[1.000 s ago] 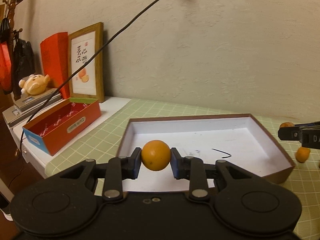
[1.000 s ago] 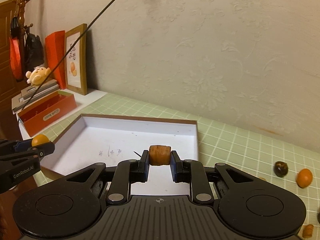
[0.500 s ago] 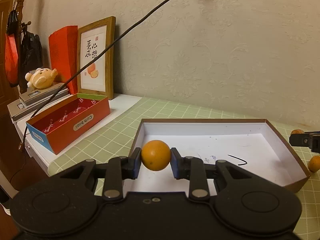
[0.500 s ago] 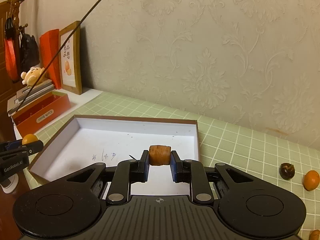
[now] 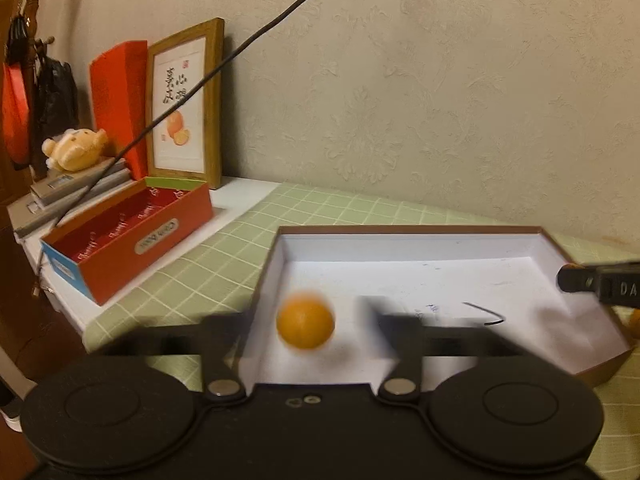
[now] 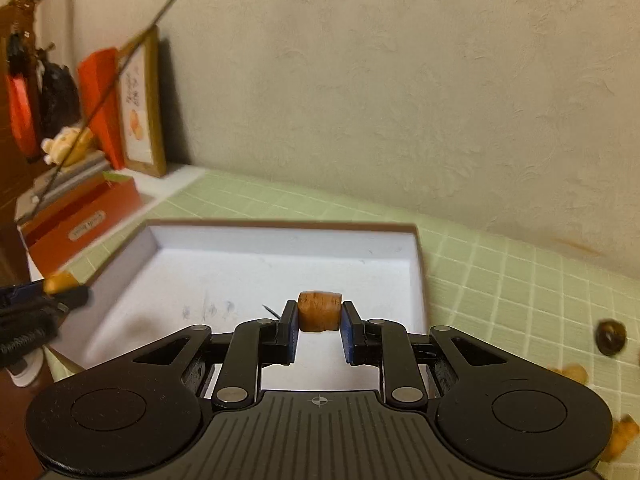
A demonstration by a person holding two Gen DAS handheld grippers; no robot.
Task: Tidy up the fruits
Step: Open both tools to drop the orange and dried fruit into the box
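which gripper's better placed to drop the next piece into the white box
Right. The right gripper holds the brown fruit piece over the white box, jaws just starting to open. The left gripper has just opened wide, orange fruit released.

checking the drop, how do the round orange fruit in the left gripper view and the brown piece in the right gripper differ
The round orange fruit is smooth, bright and ball-shaped; the brown piece is duller, wrinkled and stubby like a short cylinder. The orange fruit sits free between the left gripper's just-opened fingers, blurred; the brown piece sits sharp between the right gripper's fingers, which have just begun opening. Both are over the white box.
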